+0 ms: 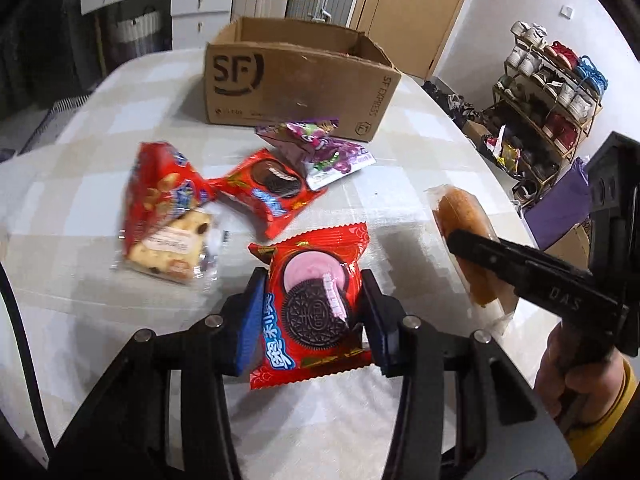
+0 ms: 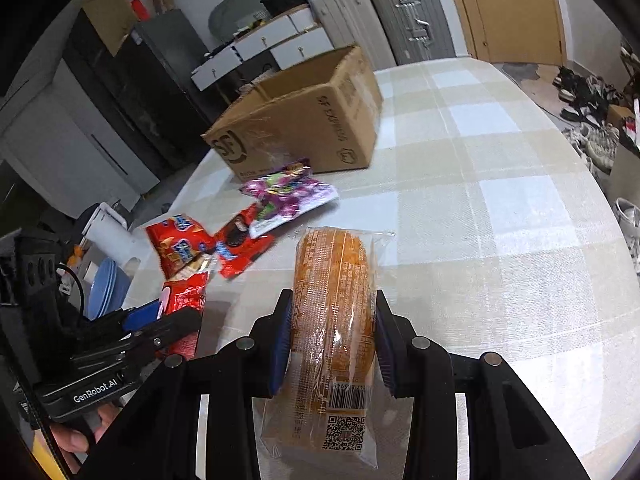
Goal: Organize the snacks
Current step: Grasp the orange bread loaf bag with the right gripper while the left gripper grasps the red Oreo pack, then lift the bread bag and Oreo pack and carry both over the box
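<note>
My left gripper (image 1: 314, 312) is shut on a red Oreo packet (image 1: 316, 304), held just above the checked tablecloth. My right gripper (image 2: 332, 340) is shut on a clear-wrapped orange bread roll (image 2: 334, 312), which also shows in the left wrist view (image 1: 464, 232). An open cardboard SF box (image 1: 296, 76) stands at the far side of the table, also in the right wrist view (image 2: 304, 120). Before it lie a purple candy bag (image 1: 324, 148), a second red Oreo packet (image 1: 268, 188), a red cracker bag (image 1: 164, 192) and a raisin cake slice (image 1: 172, 248).
The round table (image 2: 500, 200) has its edge close on the right. A shoe rack (image 1: 548, 92) stands beyond it. Suitcases (image 2: 400, 12) and white drawers (image 2: 264, 48) line the back wall. Blue plates (image 2: 106, 292) sit left of the table.
</note>
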The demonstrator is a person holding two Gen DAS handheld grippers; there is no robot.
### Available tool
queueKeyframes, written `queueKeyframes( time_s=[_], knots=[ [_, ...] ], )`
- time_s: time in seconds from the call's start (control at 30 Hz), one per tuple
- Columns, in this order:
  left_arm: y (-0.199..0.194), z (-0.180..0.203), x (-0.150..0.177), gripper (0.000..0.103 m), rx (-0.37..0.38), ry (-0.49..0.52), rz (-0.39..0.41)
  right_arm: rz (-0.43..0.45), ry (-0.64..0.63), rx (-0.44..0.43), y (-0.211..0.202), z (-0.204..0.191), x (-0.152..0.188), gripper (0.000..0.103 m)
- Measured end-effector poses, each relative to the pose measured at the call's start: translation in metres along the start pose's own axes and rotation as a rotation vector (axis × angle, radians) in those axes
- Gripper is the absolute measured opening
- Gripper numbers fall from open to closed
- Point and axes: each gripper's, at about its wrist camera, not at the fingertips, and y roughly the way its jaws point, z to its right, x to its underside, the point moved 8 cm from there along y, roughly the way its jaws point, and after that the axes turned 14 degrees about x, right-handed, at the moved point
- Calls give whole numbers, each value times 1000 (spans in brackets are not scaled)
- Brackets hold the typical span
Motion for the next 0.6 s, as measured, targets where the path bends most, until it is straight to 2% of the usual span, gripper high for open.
queueKeyframes(
  time_s=[0.23,0.6],
  knots=[
    [-29,-13,7,42,13,-29,35,52,-54,-49,-16,-32,7,37],
    [-56,-16,9,42,29,-19,85,71,-101,-88,-26,-63,21,37]
  ],
)
